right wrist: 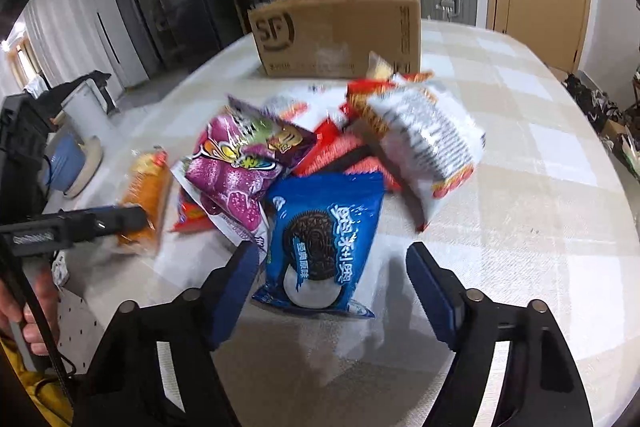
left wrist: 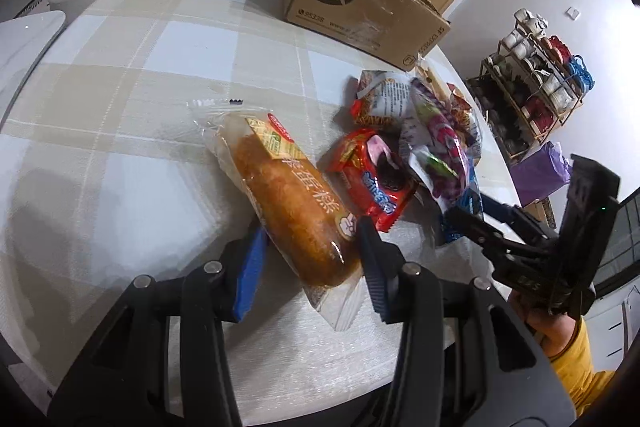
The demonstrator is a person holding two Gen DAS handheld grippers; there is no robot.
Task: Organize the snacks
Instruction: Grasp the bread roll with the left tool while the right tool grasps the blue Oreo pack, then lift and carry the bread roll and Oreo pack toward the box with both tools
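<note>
A wrapped sponge cake point(left wrist: 292, 203) lies on the checked table, its near end between the open fingers of my left gripper point(left wrist: 312, 259); whether the pads touch it I cannot tell. It also shows in the right wrist view point(right wrist: 146, 195). Beside it lies a pile of snacks: a red cookie pack point(left wrist: 372, 179), a purple packet point(right wrist: 240, 163), a white and red bag point(right wrist: 428, 135) and a blue Oreo pack point(right wrist: 320, 239). My right gripper point(right wrist: 332, 283) is open, its fingers on either side of the Oreo pack's near end.
An open SF cardboard box point(left wrist: 360, 3) stands at the far side of the table point(left wrist: 132, 75), behind the pile. A shelf rack point(left wrist: 532, 83) and a purple bag stand off the table to the right. Suitcases and a door are behind the box.
</note>
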